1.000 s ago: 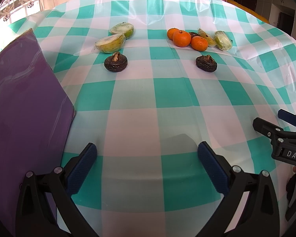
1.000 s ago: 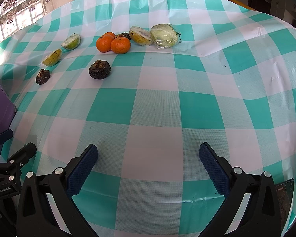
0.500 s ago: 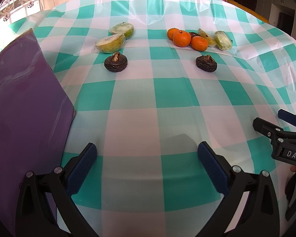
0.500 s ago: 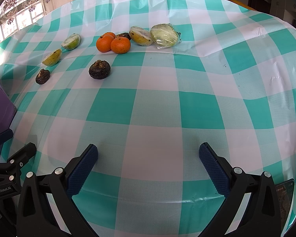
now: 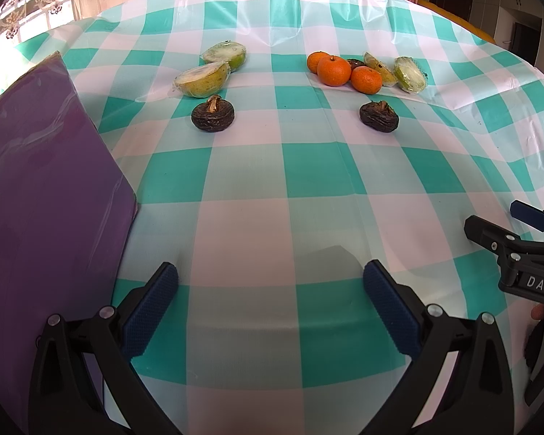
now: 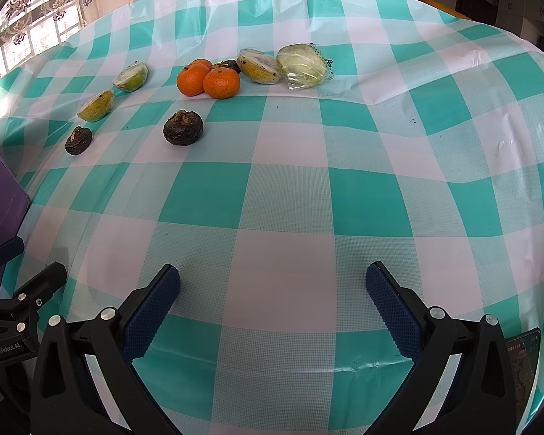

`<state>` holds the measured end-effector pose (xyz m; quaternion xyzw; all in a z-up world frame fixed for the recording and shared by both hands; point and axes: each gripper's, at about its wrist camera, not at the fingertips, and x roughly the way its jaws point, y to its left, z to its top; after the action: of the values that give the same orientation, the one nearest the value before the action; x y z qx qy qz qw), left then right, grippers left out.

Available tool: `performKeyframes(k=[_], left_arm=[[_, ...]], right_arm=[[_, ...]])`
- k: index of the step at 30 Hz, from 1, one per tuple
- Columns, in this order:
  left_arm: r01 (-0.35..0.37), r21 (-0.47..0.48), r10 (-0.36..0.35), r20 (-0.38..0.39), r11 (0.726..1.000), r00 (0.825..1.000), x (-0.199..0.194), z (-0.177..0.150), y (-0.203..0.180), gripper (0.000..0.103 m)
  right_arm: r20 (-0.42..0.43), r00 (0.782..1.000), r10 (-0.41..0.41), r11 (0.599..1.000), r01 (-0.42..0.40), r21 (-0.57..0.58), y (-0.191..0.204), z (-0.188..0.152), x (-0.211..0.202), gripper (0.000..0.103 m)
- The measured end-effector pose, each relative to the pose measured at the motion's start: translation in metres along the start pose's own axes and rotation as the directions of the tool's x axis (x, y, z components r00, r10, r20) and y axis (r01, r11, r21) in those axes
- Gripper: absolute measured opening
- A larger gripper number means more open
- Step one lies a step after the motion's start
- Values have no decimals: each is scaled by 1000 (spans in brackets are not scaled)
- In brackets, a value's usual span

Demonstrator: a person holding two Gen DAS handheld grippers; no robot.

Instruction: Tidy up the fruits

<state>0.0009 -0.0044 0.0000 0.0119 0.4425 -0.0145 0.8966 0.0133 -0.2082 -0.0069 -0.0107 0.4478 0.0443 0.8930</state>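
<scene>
We hold the left hand-held gripper (image 5: 270,306) and right hand-held gripper (image 6: 272,306) spread apart, empty, below the oranges (image 6: 206,79) at the frame's top.

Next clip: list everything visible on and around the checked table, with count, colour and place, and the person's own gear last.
oranges: three, orange, clustered at the far middle of the table.
wrapped fruit halves: four, green-yellow in clear film; two right of the oranges, two apart on the far left.
dark wrinkled fruits: three, brown-black; one in front of the oranges, one before the left halves, one tucked behind the oranges.
tablecloth: one, teal and white check, covering the table.
purple board: one, purple, at the table's left edge.
curtained window: one, bright, far left.
left tongs: black with blue pads, open, empty, near edge.
right tongs: black with blue pads, open, empty, near edge.
</scene>
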Motion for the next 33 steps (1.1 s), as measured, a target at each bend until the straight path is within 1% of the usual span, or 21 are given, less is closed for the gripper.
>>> performKeyframes(k=[9, 13, 20, 24, 29, 30, 32, 33], left_arm=[[0, -1, 0, 0, 1000, 1000, 0, 0, 0, 102], [1, -1, -1, -5, 1000, 1000, 0, 0, 1, 102], [-1, -6, 1, -21, 1000, 1000, -2, -2, 0, 102], [10, -25, -11, -31, 1000, 999, 0, 4, 1, 102], [1, -36, -2, -39, 999, 999, 10, 18, 0, 102], [1, -42, -2, -39, 999, 999, 12, 23, 1, 101], [4, -54, -7, -38, 999, 999, 18, 32, 2, 101], [2, -58, -4, -38, 998, 999, 21, 36, 3, 101]], right_arm=[[-1, 1000, -10, 1000, 10, 6, 0, 0, 0, 99], [-31, 999, -10, 1000, 10, -8, -1, 1, -1, 99], [-46, 998, -43, 998, 41, -40, 7, 6, 0, 99], [-73, 997, 19, 999, -22, -37, 13, 22, 14, 99], [-64, 998, 29, 997, -33, -65, 34, 48, 33, 99], [-68, 997, 46, 996, -51, -74, 39, 54, 38, 98], [-59, 997, 49, 994, -54, -90, 47, 67, 46, 96], [-54, 997, 57, 994, -62, -95, 50, 72, 50, 93]])
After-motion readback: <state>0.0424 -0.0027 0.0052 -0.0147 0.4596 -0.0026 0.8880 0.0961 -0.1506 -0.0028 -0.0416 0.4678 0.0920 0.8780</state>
